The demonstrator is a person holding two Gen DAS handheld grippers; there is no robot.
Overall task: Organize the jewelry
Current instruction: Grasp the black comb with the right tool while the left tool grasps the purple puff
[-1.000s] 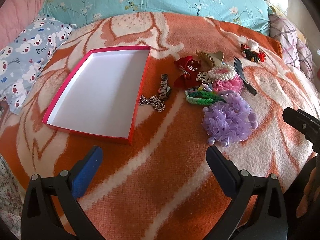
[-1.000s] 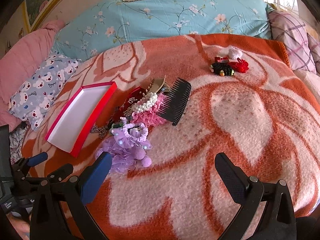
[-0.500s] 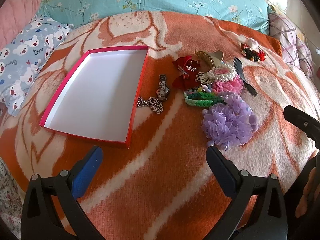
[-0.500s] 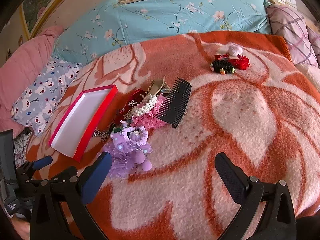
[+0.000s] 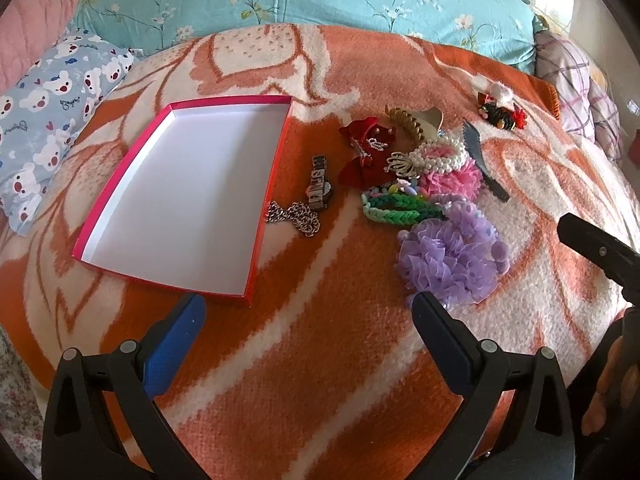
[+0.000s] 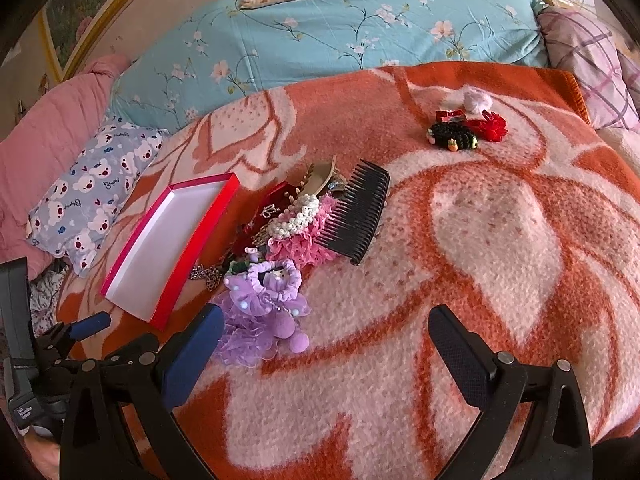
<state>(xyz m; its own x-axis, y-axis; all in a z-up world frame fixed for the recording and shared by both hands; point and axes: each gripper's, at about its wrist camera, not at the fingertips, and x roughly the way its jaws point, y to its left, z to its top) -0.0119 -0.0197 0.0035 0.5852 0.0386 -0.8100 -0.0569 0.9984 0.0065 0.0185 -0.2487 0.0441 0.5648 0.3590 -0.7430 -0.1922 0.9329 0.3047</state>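
Both grippers spread wide, holding nothing, above the orange blanket (image 5: 320, 360) on the bed. Left gripper (image 5: 308, 320) view: red box (image 5: 280, 148), white inside, bare; silver chain (image 5: 296, 216) and watch (image 5: 320, 184) just beside its right wall; green braided bands (image 5: 400, 206). Right gripper (image 6: 324, 332) view hides those behind the purple scrunchie (image 6: 264, 300), but shows the black comb (image 6: 356, 220) full-face, resting against the pearl bracelet (image 6: 298, 216). Red-black clips (image 6: 468, 130) lie well apart.

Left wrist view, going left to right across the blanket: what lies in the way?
Red box → chain necklace → watch → red bow → purple scrunchie → right gripper.
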